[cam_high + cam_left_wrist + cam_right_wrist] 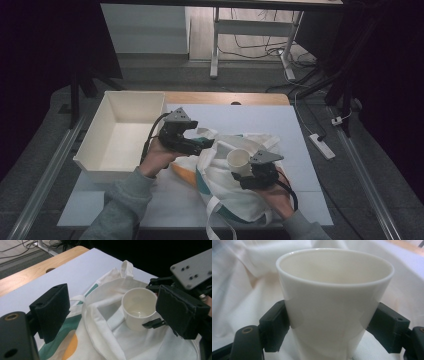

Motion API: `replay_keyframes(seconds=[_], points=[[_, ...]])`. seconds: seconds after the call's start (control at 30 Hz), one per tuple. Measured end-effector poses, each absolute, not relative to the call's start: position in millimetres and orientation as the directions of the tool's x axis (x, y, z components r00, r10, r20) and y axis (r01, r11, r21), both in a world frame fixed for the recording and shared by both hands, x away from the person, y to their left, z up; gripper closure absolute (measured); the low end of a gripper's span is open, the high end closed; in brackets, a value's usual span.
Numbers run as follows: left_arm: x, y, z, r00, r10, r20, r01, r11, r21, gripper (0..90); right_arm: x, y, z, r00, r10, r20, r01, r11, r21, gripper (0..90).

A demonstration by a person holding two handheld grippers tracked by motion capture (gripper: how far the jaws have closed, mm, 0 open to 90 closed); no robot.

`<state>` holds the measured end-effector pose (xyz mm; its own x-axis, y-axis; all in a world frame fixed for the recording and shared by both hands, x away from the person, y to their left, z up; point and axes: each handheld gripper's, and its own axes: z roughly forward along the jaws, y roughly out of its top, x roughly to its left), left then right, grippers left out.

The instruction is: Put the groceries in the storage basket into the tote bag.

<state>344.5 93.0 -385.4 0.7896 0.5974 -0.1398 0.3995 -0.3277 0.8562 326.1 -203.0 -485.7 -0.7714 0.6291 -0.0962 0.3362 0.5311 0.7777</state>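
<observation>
A person's right gripper (243, 176) clamps a plain white tapered ceramic cup (239, 161), its two black jaws pressed against opposite sides of the cup's lower wall, as the right gripper view shows, with the rim (334, 258) standing upright above them. The cup sits over the open mouth of a white cloth tote bag with teal and orange print (225, 192), which lies rumpled on the pale blue table mat (260, 117) directly beneath that gripper. The left gripper (206, 143) hovers just beside the cup on the far side from the right one, jaws spread wide and holding nothing, with only the bag's folded hem (93, 315) lying below the gap between them. A white rectangular plastic bin (120, 135) stands behind the left gripper, well apart from the cup.

The step in hand appears to be getting the cup into the bag. To do it well, the right gripper would likely need to keep the cup upright and its squeeze steady while lowering, since the glazed wall tapers and could slip downward. The left gripper would probably do best to pinch the near hem and lift it away, so the mouth stays open and no fold catches the cup's base.
</observation>
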Motion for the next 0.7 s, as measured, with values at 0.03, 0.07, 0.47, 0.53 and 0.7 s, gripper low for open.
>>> replay_keyframes(seconds=[0.03, 0.07, 0.47, 0.53, 0.7], points=[[345, 93, -386, 0.79, 0.597, -0.14, 0.4, -0.329, 0.855, 12.4, 327, -202, -489, -0.77, 0.63, -0.103, 0.34, 0.541, 0.77, 22.3], [345, 93, -387, 0.79, 0.597, -0.139, 0.401, -0.333, 0.853, 12.6, 326, -203, -490, -0.766, 0.635, -0.096, 0.339, 0.527, 0.779, 22.3], [343, 99, -390, 0.781, 0.61, -0.131, 0.409, -0.342, 0.846, 13.0, 319, -218, -489, -0.757, 0.651, -0.058, 0.4, 0.531, 0.747, 22.4], [343, 100, -390, 0.78, 0.612, -0.13, 0.41, -0.343, 0.845, 13.1, 318, -217, -489, -0.757, 0.649, -0.067, 0.395, 0.538, 0.745, 22.4], [343, 98, -391, 0.779, 0.613, -0.128, 0.412, -0.347, 0.843, 13.6, 319, -214, -491, -0.752, 0.65, -0.107, 0.369, 0.55, 0.749, 22.3]])
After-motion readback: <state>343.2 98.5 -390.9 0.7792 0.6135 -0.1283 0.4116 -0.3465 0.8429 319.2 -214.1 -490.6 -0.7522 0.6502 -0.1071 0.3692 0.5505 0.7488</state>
